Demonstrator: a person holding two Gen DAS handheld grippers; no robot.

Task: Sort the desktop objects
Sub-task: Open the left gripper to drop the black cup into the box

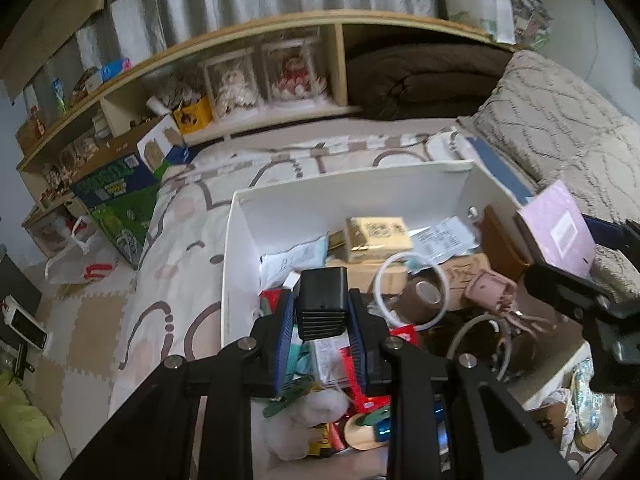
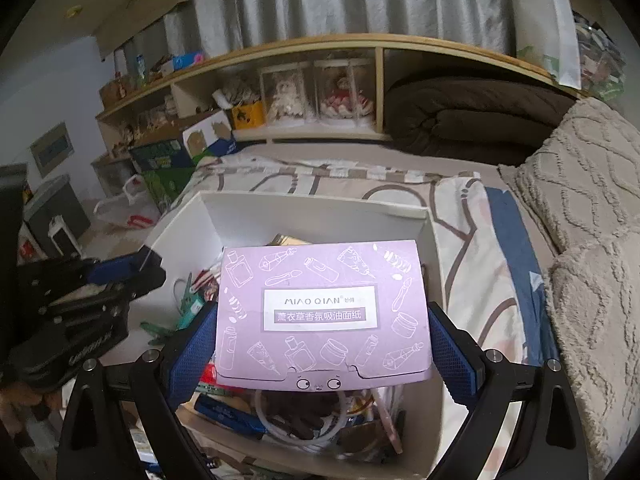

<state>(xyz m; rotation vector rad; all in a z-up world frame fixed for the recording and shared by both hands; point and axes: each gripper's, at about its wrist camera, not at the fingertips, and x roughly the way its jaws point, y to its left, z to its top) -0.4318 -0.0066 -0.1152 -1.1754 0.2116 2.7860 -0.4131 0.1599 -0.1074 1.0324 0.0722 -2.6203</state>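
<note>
My left gripper (image 1: 322, 312) is shut on a small black ribbed box (image 1: 323, 304), held over the near left part of a white storage box (image 1: 240, 240) that lies on a bed. My right gripper (image 2: 322, 340) is shut on a flat lilac paper packet (image 2: 320, 312) printed with cosmetics drawings, held over the same white box (image 2: 188, 220). From the left wrist view the lilac packet (image 1: 560, 228) shows at the right, above the box's right side. In the right wrist view the left gripper (image 2: 100, 292) sits at the left edge.
The white box holds a yellow packet (image 1: 378, 234), a brown tape roll (image 1: 424, 300), a white ring (image 1: 412, 292), a pink item (image 1: 494, 290), papers and a white plush (image 1: 308, 420). A wooden shelf (image 1: 280, 40), a brown duvet (image 1: 424, 76) and a grey blanket (image 1: 560, 120) lie behind.
</note>
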